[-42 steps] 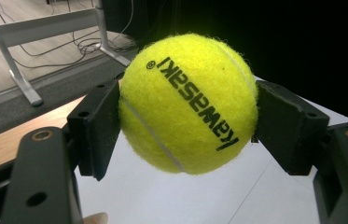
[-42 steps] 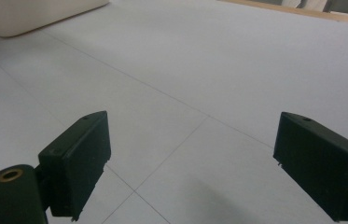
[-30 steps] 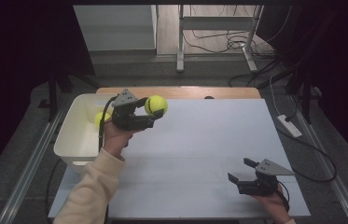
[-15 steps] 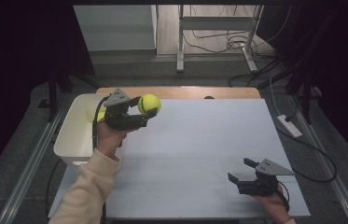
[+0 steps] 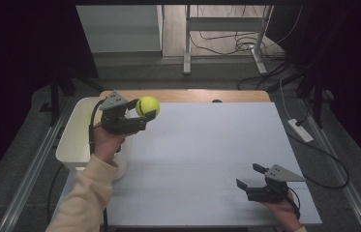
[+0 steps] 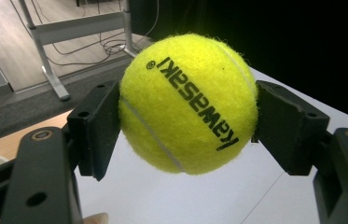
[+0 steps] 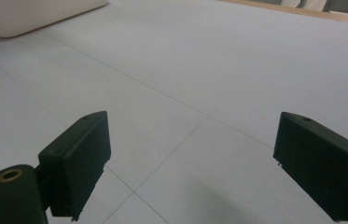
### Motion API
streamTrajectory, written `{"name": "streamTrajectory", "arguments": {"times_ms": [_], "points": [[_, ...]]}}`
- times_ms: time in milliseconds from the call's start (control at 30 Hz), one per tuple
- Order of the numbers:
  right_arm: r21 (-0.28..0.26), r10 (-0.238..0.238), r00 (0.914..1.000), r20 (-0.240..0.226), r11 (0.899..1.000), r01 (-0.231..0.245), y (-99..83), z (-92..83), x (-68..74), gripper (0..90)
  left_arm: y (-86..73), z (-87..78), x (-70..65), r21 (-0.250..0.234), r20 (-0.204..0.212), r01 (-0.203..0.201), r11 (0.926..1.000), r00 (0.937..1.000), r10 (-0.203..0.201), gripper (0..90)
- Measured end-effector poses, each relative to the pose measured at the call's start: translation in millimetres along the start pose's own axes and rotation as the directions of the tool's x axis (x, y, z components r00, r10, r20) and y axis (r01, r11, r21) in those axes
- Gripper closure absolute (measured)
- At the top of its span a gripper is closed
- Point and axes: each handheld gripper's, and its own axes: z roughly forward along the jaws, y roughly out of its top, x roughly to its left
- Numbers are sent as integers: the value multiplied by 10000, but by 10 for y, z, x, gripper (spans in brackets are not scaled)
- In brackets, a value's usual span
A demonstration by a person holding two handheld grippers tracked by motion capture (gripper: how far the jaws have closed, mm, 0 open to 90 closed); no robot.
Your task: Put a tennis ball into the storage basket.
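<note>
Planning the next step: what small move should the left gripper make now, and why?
Probably carry the ball out over the table and lower it. The left gripper grips it in the air beside the bin, while the right gripper rests open and empty.
</note>
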Motion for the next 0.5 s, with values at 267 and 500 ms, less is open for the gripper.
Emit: {"name": "streamTrajectory", "arguments": {"times_ms": [267, 500], "points": [[-26, -2, 10000, 9, 10000, 3, 3, -2, 1, 110, -7, -90, 65, -50, -262, 64, 10000, 9996, -66, 276], [-13, -14, 10000, 18, 10000, 14, 7, -2, 4, 110, -30, -164, 126, -21, -504, 117, 9999, 9987, -117, 276]]}}
